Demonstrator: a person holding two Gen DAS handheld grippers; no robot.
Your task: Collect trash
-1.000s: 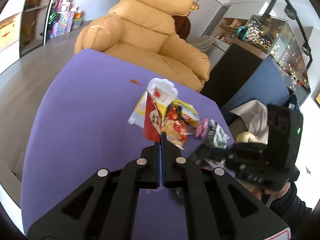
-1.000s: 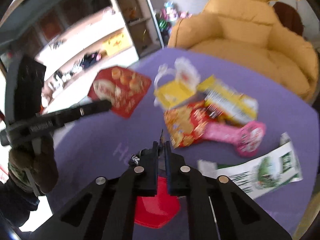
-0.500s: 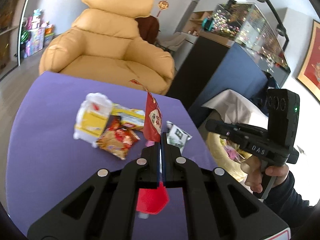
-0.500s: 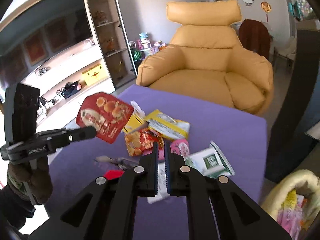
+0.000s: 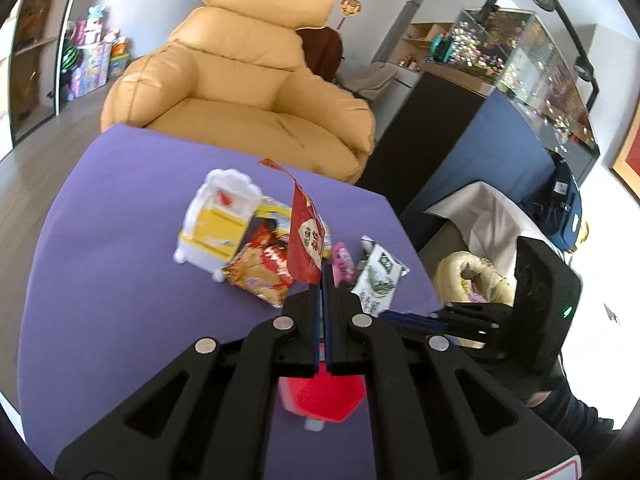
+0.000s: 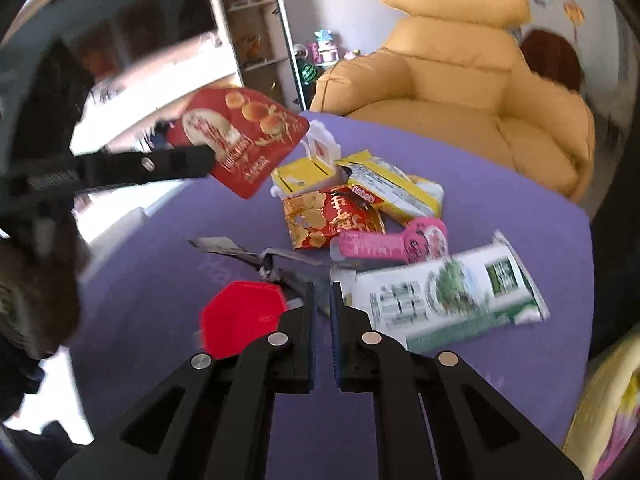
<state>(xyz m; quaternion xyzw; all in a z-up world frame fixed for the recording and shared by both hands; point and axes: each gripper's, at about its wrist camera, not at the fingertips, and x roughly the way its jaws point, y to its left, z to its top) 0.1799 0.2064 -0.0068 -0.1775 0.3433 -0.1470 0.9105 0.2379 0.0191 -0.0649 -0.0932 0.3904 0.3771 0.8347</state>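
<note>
Very little text is readable. In the left wrist view, the red pouch (image 5: pixel 305 246) near the middle of the frame has a round white label with Chinese characters, too small to read surely. In the right wrist view, the yellow packet (image 6: pixel 394 192) in the middle shows red letters that look like "aten". The red and gold wrapper (image 6: pixel 330 220) below it carries big Chinese characters. The print on the green and white packet (image 6: pixel 448 292) is blurred.

Left gripper (image 5: pixel 322 276) jaws clamped; right gripper (image 6: pixel 322 292) jaws slightly parted.
</note>
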